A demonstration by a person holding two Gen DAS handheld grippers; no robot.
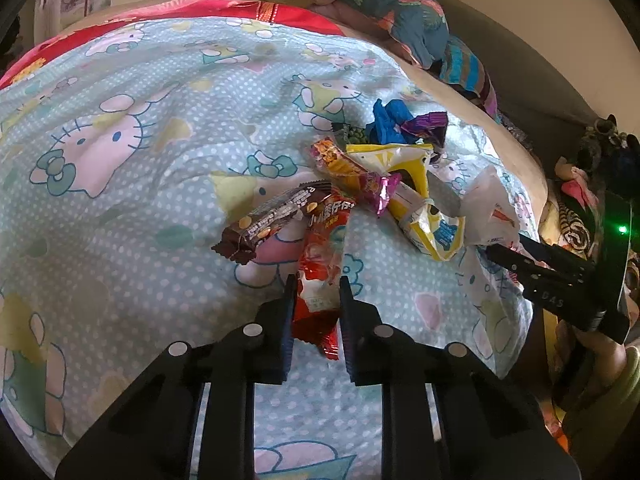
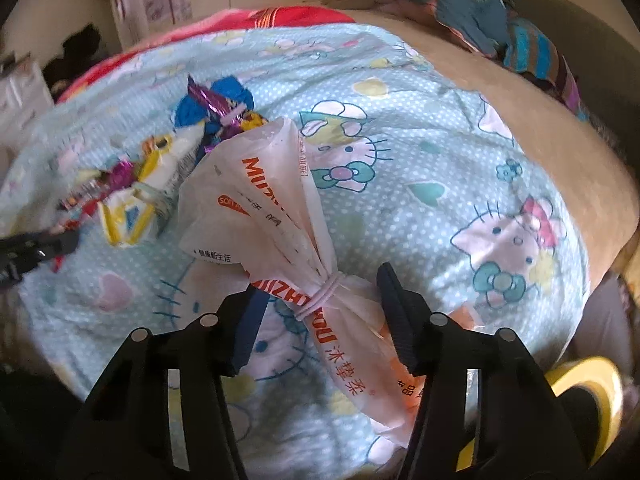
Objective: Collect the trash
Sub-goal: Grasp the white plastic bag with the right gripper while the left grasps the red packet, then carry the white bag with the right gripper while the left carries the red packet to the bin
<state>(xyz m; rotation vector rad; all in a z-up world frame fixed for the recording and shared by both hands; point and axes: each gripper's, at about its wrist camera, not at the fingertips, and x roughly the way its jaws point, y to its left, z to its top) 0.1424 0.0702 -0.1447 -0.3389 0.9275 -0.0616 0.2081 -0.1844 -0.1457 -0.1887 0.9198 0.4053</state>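
Note:
Snack wrappers lie in a heap on a pale blue cartoon-cat bedsheet [image 1: 120,184]. My left gripper [image 1: 318,292] is shut on the lower part of a red wrapper [image 1: 324,240], which runs up between its fingers. A brown chocolate wrapper [image 1: 264,220] lies just left of it, with yellow [image 1: 404,168], pink-orange [image 1: 352,172], blue [image 1: 386,120] and purple [image 1: 426,124] wrappers beyond. My right gripper [image 2: 320,284] grips a white plastic bag [image 2: 256,200] at its tied neck, and its fingers press both sides. In the left wrist view the right gripper [image 1: 506,250] reaches in from the right onto the bag [image 1: 486,200].
A red blanket [image 1: 224,8] borders the sheet at the back. Patterned cushions and clothes [image 1: 400,20] are piled at the far right along a beige mattress edge [image 2: 540,120]. A yellow ring-shaped object [image 2: 588,396] sits low on the right. A hand [image 1: 600,352] holds the right gripper.

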